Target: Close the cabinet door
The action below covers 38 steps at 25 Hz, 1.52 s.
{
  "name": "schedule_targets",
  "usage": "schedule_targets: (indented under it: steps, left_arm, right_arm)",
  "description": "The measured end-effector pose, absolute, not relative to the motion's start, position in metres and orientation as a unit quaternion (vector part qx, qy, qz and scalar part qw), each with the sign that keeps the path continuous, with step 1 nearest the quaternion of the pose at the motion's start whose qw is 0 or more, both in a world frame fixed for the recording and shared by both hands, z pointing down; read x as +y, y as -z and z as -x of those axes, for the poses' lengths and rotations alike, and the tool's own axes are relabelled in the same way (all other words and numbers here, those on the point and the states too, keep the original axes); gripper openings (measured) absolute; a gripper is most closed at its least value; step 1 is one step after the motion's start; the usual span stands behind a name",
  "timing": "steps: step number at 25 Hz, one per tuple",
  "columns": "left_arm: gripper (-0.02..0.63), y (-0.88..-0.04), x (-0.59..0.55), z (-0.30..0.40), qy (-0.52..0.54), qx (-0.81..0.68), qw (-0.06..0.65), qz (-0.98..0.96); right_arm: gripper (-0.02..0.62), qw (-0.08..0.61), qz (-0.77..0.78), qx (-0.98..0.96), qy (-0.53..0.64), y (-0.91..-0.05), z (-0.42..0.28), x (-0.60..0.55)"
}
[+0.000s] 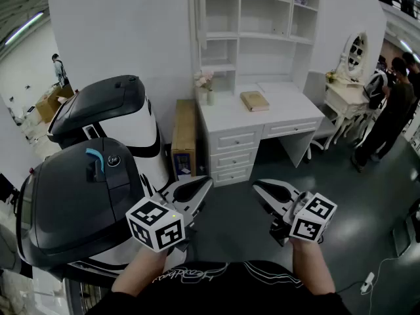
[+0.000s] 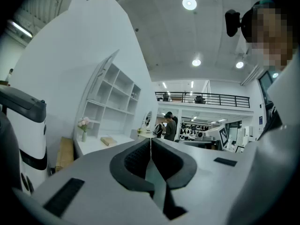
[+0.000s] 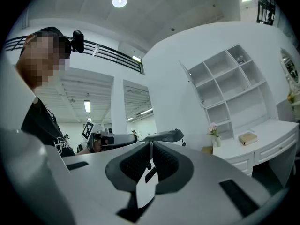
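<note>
A white shelf cabinet [image 1: 256,25] stands on a white desk [image 1: 289,107] against the far wall. Its narrow door [image 1: 195,18] at the left side stands swung open, edge-on to me; the same door [image 2: 106,71] juts out in the left gripper view, and that door [image 3: 185,72] shows again in the right gripper view. Both grippers are held level, low in the head view, well short of the desk. My left gripper [image 1: 206,182] [image 2: 150,140] is shut and empty. My right gripper [image 1: 258,186] [image 3: 150,144] is shut too, with nothing held.
Two large dark-grey and white machines [image 1: 79,202] [image 1: 105,110] fill the left side. A flat cardboard box [image 1: 184,136] leans beside the desk. A book [image 1: 254,100] and a flower vase [image 1: 209,90] sit on the desk. A vanity table [image 1: 348,90] and people [image 1: 387,110] are at right.
</note>
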State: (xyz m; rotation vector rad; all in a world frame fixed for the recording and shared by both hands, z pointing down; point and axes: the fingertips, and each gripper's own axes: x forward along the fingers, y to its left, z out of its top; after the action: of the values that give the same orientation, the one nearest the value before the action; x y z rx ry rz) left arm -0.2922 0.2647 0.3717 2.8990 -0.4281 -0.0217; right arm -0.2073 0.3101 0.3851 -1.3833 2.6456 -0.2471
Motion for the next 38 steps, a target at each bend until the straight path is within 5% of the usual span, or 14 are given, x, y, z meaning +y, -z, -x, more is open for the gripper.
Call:
schedule_targets:
  steps: [25,38]
  left_arm:
    - [0.020,-0.394,0.283,0.176,-0.002,-0.121,0.128,-0.984]
    - [0.021,-0.394,0.140,0.127,0.021,-0.121,0.125,-0.985]
  right_arm:
    - [0.054,0.091,0.446,0.885,0.100,-0.408,0.106,0.328]
    - [0.054,0.118,0.427,0.893,0.082,-0.394,0.048,0.187]
